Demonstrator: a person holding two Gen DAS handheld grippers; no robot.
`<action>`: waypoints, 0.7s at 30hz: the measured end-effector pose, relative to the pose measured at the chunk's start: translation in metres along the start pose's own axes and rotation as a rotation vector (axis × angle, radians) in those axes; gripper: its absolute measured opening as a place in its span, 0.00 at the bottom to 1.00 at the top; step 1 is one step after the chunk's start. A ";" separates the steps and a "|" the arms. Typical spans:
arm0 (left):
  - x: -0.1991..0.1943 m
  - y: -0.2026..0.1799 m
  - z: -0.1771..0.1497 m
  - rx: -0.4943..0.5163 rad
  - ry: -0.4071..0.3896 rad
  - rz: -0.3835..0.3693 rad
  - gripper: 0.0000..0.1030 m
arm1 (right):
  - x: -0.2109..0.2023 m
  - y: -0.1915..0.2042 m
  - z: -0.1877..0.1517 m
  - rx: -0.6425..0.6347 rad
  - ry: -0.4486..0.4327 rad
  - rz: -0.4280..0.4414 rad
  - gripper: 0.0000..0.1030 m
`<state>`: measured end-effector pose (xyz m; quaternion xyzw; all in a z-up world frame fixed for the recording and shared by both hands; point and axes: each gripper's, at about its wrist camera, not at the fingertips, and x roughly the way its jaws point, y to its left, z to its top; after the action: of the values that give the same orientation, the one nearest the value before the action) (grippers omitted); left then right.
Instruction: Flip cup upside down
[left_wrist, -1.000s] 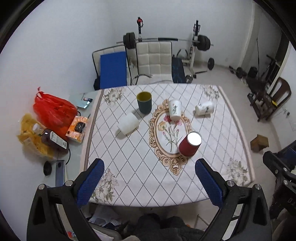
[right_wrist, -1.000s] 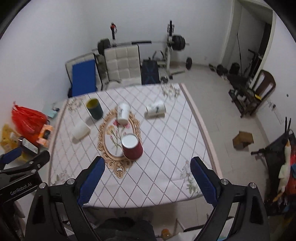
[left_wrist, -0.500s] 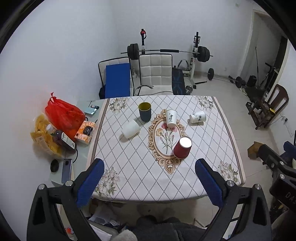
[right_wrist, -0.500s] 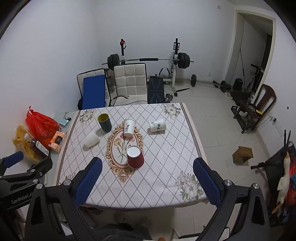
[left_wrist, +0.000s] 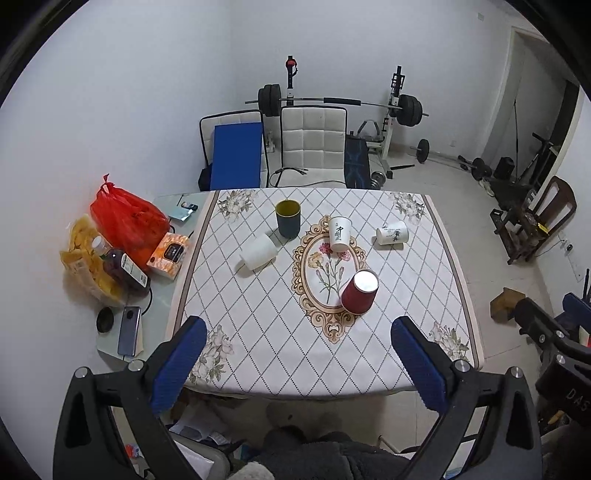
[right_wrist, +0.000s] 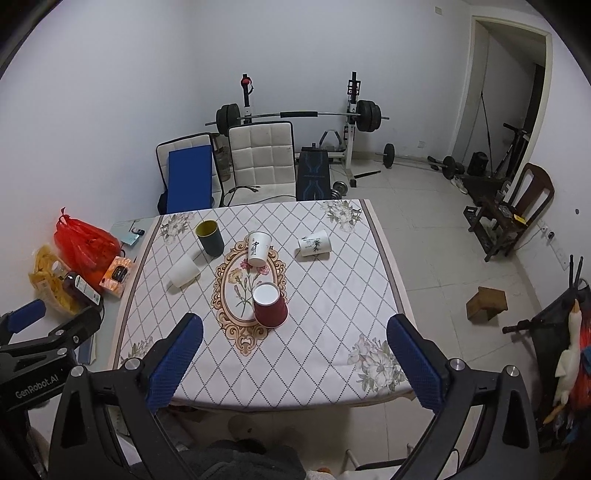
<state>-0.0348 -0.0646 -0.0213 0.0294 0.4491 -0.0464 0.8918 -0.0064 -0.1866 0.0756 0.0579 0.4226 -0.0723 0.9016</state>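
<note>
A red paper cup (left_wrist: 359, 291) (right_wrist: 269, 305) stands upside down on the patterned tablecloth (left_wrist: 266, 317) (right_wrist: 332, 295). A printed white cup (left_wrist: 339, 233) (right_wrist: 258, 247) stands upside down behind it. A dark green cup (left_wrist: 287, 218) (right_wrist: 209, 237) stands upright. A plain white cup (left_wrist: 258, 252) (right_wrist: 183, 271) and another printed cup (left_wrist: 392, 233) (right_wrist: 314, 243) lie on their sides. My left gripper (left_wrist: 295, 362) and right gripper (right_wrist: 293, 356) are open and empty, high above the near table edge.
A red bag (left_wrist: 127, 218), snacks, a bottle (left_wrist: 120, 266), a tissue box (left_wrist: 168, 254) and a phone (left_wrist: 128, 330) sit on a side surface to the left. Chairs (left_wrist: 314, 144) and a barbell rack (left_wrist: 340, 105) stand behind the table. A wooden block (right_wrist: 487, 302) lies on the floor to the right.
Both grippers have pulled back and up from the table, so the table and cups look smaller. No cup has moved.
</note>
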 end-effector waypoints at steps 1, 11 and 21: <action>0.000 0.000 -0.001 -0.001 0.001 0.000 0.99 | 0.000 0.000 0.000 0.000 0.000 -0.003 0.99; -0.003 0.000 -0.003 0.001 0.004 0.015 0.99 | 0.003 0.001 -0.001 -0.003 0.008 0.004 0.99; -0.006 0.000 -0.008 0.008 0.007 0.016 0.99 | 0.005 0.000 -0.005 -0.002 0.021 0.018 0.99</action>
<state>-0.0446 -0.0637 -0.0208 0.0367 0.4516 -0.0407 0.8905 -0.0074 -0.1866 0.0684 0.0616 0.4314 -0.0632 0.8978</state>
